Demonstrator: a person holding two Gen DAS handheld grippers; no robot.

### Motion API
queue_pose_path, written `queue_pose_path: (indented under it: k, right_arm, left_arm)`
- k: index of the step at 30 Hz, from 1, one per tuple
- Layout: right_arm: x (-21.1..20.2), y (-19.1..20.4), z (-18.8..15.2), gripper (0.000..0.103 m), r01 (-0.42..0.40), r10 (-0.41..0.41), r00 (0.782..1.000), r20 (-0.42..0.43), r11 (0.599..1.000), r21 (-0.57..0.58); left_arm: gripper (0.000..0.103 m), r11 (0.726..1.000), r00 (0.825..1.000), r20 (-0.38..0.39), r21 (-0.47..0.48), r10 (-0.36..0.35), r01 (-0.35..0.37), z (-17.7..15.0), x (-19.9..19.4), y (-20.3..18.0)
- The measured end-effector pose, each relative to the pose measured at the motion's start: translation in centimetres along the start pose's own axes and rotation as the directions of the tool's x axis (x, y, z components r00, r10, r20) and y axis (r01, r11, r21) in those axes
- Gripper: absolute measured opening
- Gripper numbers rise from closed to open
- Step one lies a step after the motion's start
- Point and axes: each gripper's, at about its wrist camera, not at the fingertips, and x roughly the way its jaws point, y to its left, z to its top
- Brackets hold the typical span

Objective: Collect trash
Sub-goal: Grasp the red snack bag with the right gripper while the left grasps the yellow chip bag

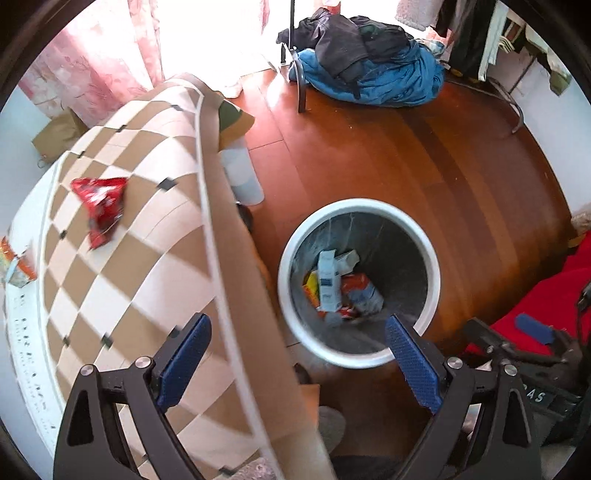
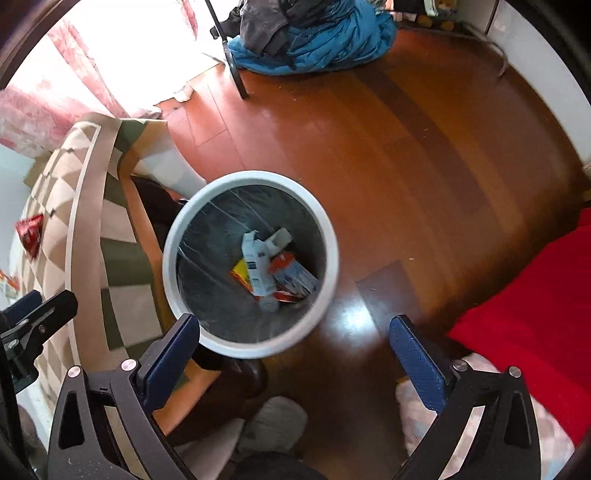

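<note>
A white-rimmed trash bin (image 1: 424, 236) (image 2: 177, 229) stands on the wooden floor beside the table. Cartons and wrappers (image 1: 338, 286) (image 2: 271, 266) lie at its bottom. A crumpled red wrapper (image 1: 101, 205) (image 2: 30, 230) rests on the checkered tablecloth. Another colourful wrapper (image 1: 16, 264) lies at the table's left edge. My left gripper (image 1: 297, 332) hangs open over the table edge and the bin's near rim, holding nothing. My right gripper (image 2: 293, 330) is open and empty above the bin's near rim. The left gripper's body (image 2: 29, 325) shows at the left of the right wrist view.
The checkered table (image 1: 155, 229) fills the left. A pile of blue and dark clothes (image 1: 369, 66) (image 2: 314, 33) lies by a metal rack at the back. A red cloth (image 1: 546, 306) (image 2: 535, 306) lies at the right. Bare wooden floor (image 1: 424, 155) spreads between them.
</note>
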Motion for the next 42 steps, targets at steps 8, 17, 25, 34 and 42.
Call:
queue_pose_path:
  k: [8,17,25,34,42]
  right_arm:
    - [-6.0,1.1,-2.8,0.103,0.048,-0.046,0.997,0.064,0.999,-0.023]
    - [-13.7,2.6,-5.1,0.103,0.060,-0.052,0.988,0.147,0.997,-0.048]
    - [-21.8,4.2,-8.1,0.103,0.008,0.000,0.969,0.247,0.999,-0.031]
    - [-28.6,10.4,-10.3,0.103,-0.119,0.132,0.927,0.350,0.991,-0.060]
    - [-20.0,21.2,-5.7,0.103,-0.197,0.214,0.956,0.203,0.975,-0.101]
  left_arm:
    - [0.096,1.000,0.999,0.049,0.002,0.004,-0.004,-2.5,-3.9,0.6]
    - [0.096,1.000,0.988,0.150,-0.010,-0.024,0.026,-4.7,-11.0,0.9]
    - [0.096,0.999,0.965,0.262,-0.026,-0.028,0.036,-7.1,-18.1,2.1]
    - [0.096,0.990,0.929,0.366,-0.140,0.046,0.006,-8.9,-23.7,8.4]
    - [0.096,0.919,0.944,0.269,-0.386,0.191,-0.076,-7.4,-19.7,21.8]
